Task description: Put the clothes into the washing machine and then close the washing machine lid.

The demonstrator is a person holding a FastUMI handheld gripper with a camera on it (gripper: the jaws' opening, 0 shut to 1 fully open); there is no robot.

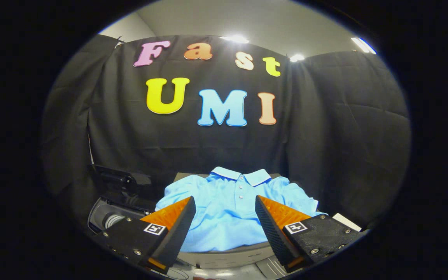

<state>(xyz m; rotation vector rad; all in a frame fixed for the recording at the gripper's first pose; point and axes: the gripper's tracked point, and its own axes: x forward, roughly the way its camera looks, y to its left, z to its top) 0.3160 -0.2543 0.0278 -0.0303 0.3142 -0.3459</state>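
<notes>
Claw [225, 202] spread wide, gripping nothing, ridged wedge fingers [177, 212] poised over a soft light-blue polo shirt [228, 210] — collar at 12 o'clock, button placket down the middle. Shirt draped flat on a rounded grey surface [228, 256]; dark glossy washing machine [109, 210] at 9 o'clock, just beside.

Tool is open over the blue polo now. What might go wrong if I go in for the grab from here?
1. The polo shirt lies spread flat on a raised platform; the open tool may pinch only one layer, so the rest drags.
2. The washing machine sits low, beside the left finger; trailing sleeves might hang over its rim and block the lid.
</notes>
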